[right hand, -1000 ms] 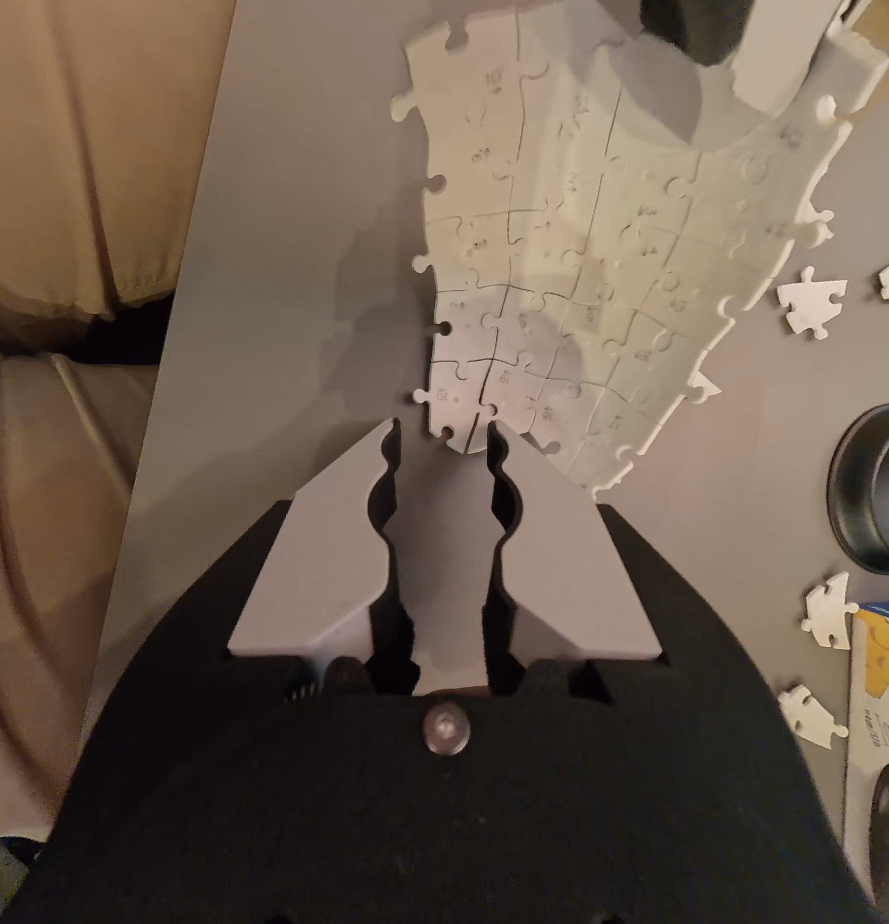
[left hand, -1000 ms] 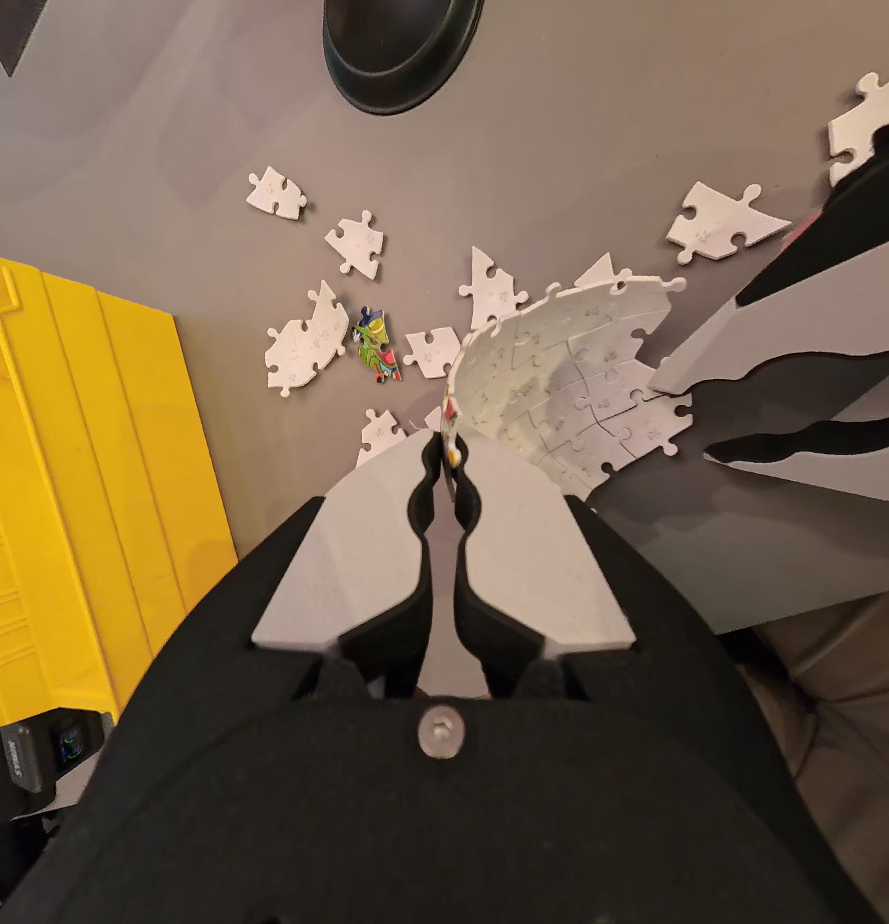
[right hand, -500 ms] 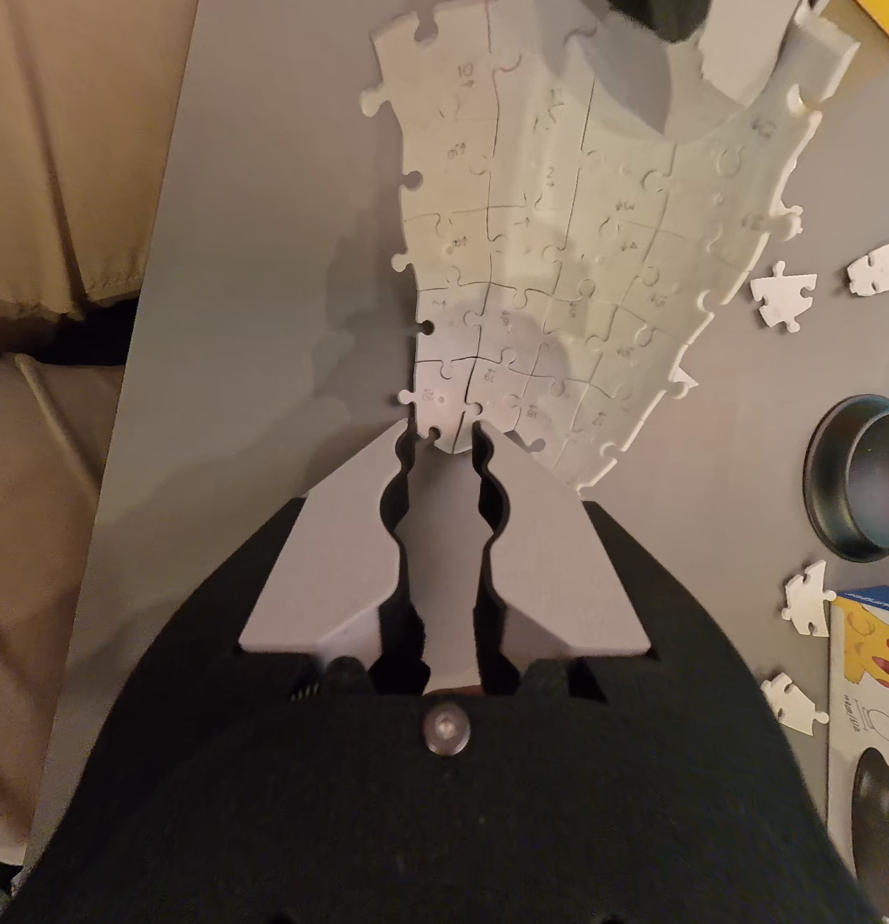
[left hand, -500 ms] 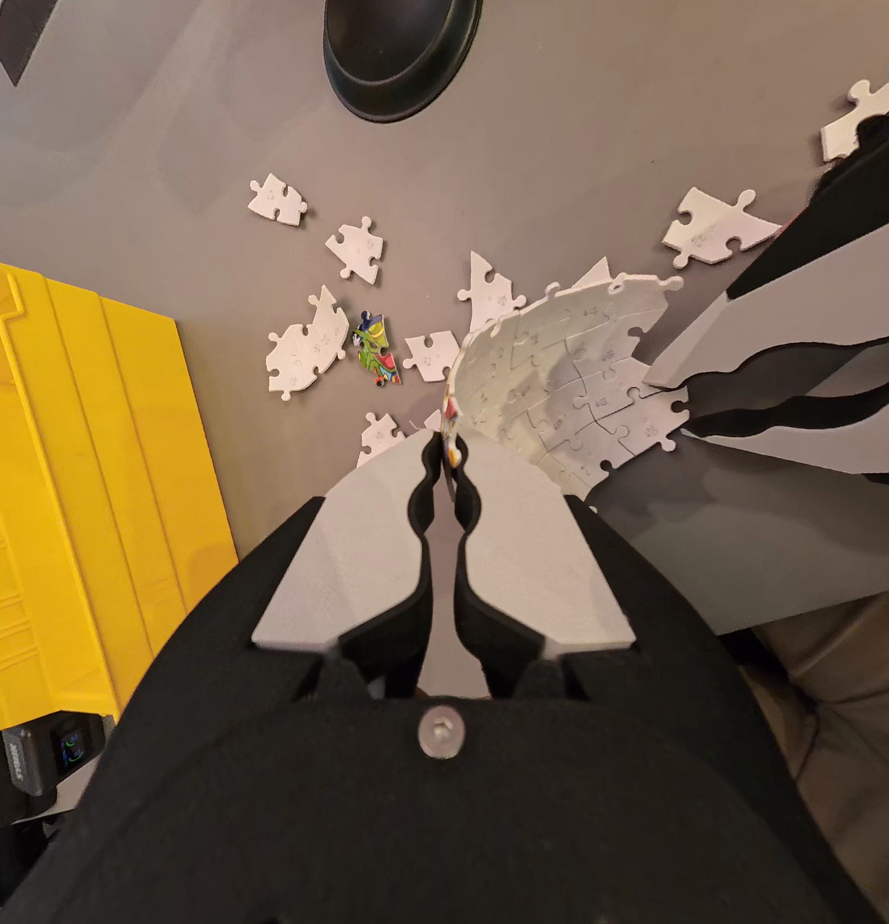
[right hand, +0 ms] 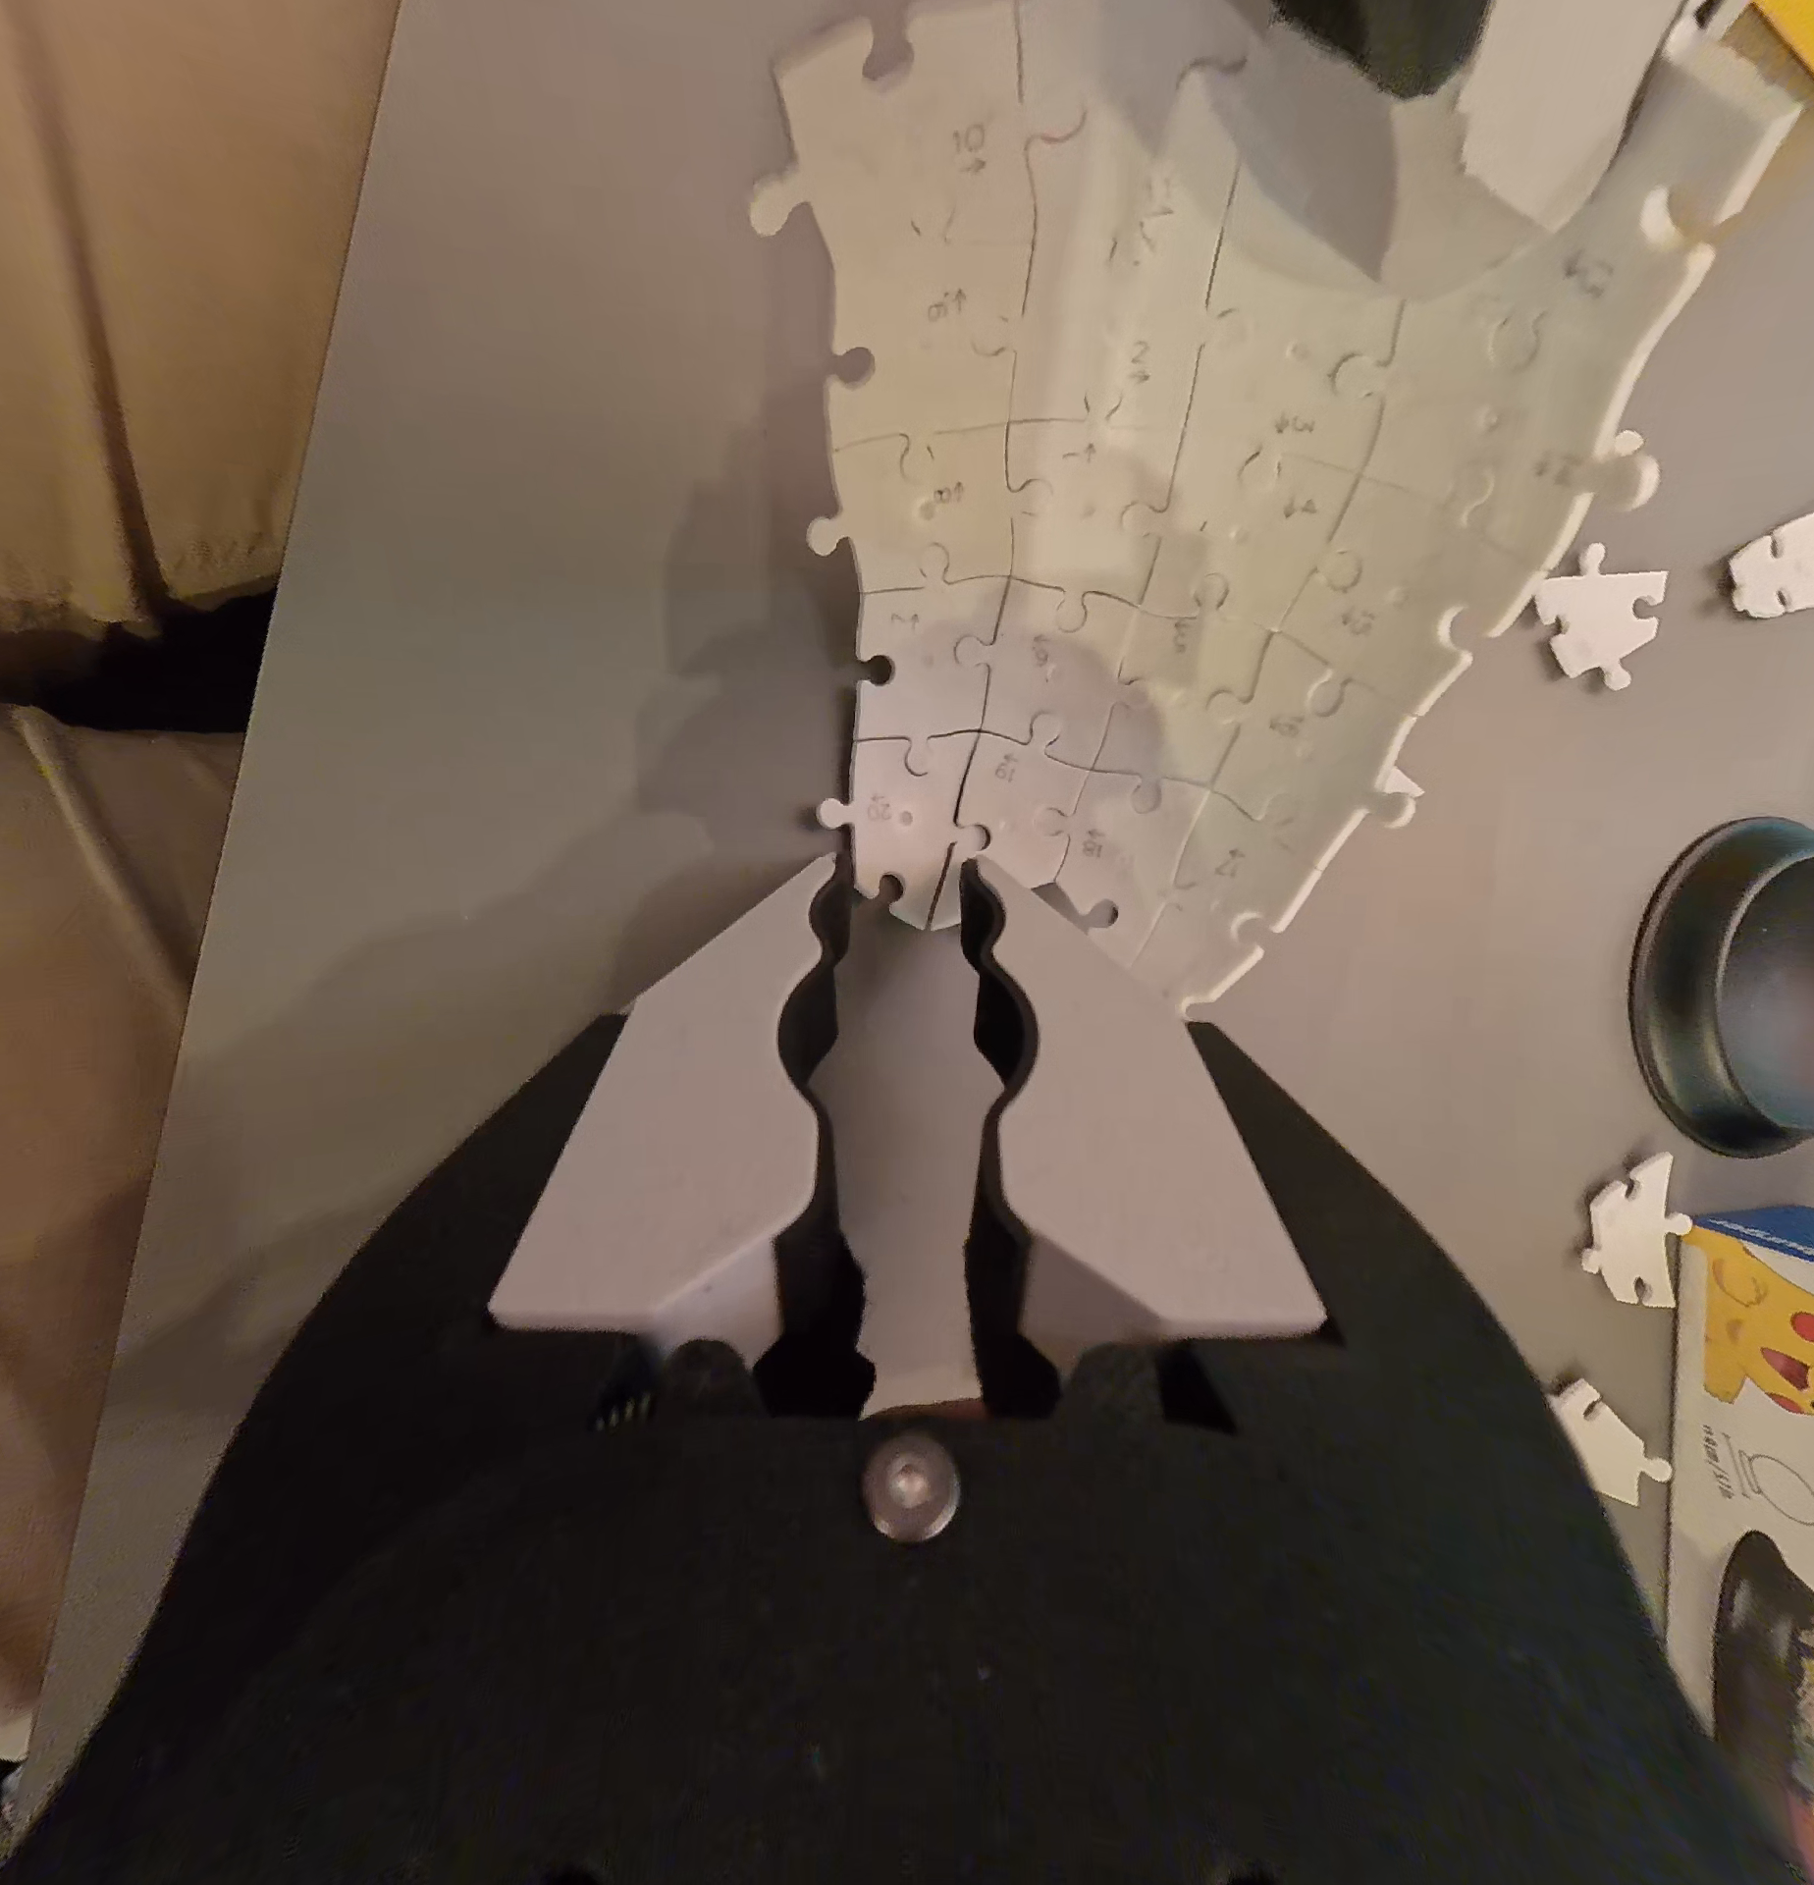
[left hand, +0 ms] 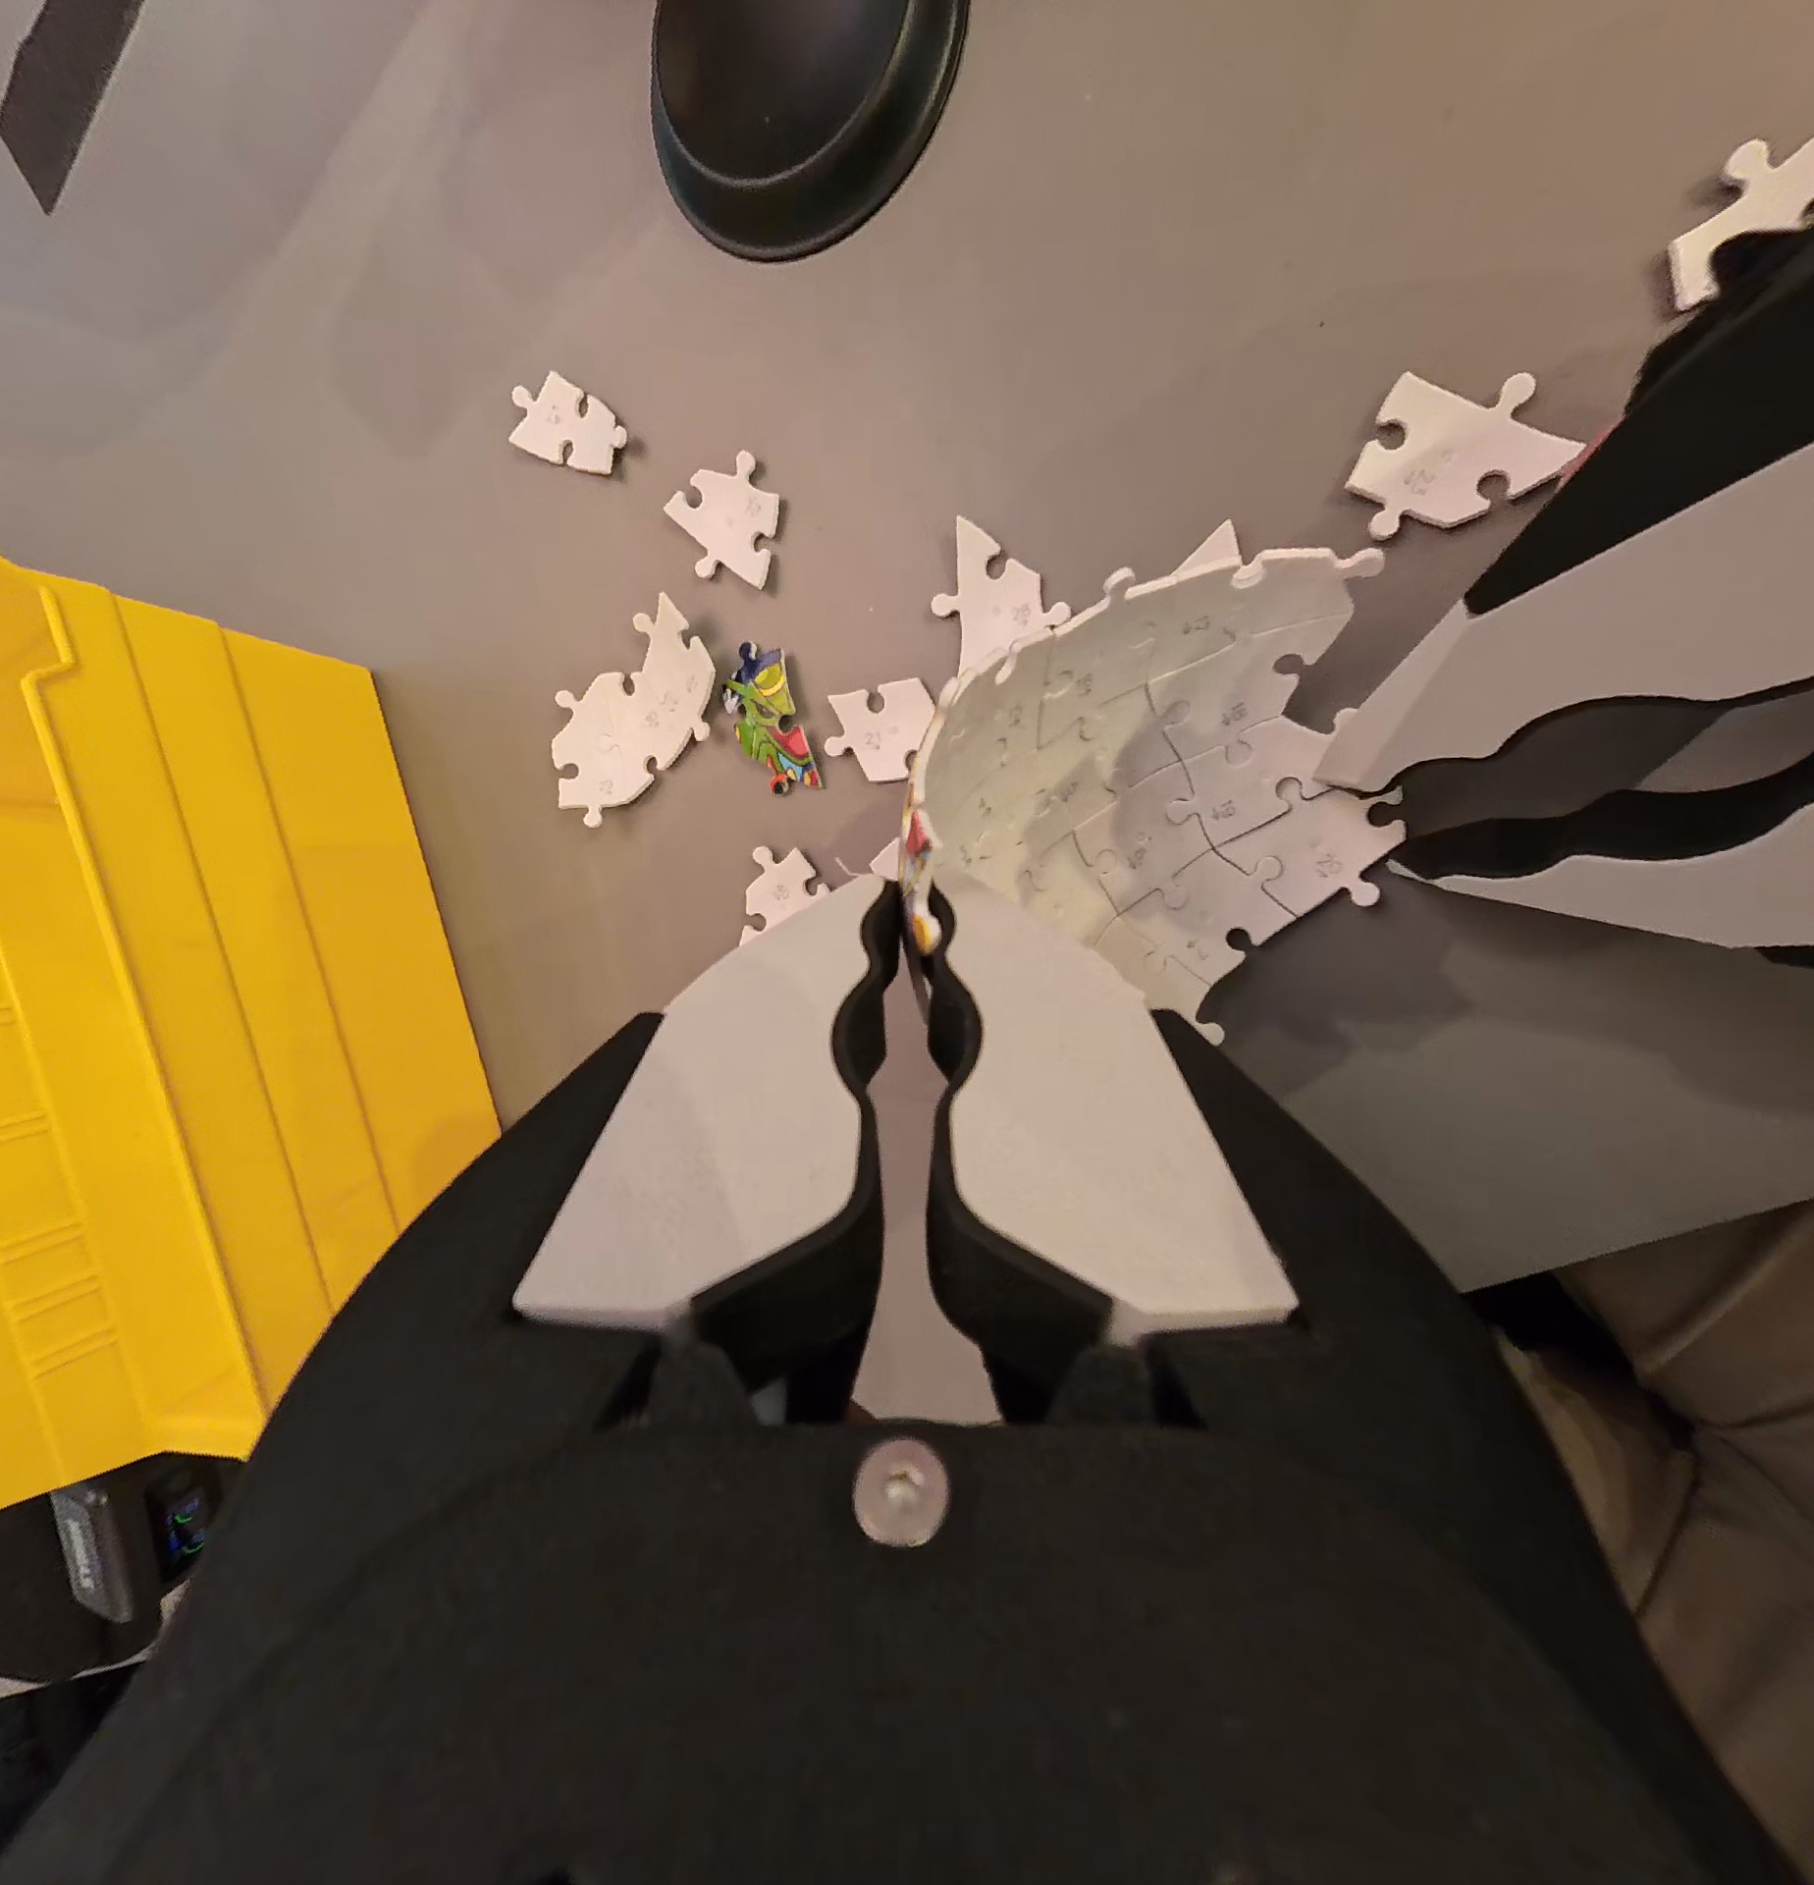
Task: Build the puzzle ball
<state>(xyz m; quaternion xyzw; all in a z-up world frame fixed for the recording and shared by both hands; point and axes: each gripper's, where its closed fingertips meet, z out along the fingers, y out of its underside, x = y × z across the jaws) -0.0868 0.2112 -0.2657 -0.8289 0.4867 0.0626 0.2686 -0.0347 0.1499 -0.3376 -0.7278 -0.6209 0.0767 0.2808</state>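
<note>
Pinching the curved puzzle shell (left hand: 1137, 785) by its rim, the left hand-held gripper (left hand: 915, 911) is clamped together on it; the right hand-held gripper (right hand: 898, 875), fingers apart, straddles the shell's opposite edge near the tabletop (left hand: 985, 388) edge, loose white pieces (left hand: 724, 510) scattered beyond

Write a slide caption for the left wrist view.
Left gripper pinches the rim of the curved puzzle shell, right gripper at its far edge, loose pieces beyond.
</note>
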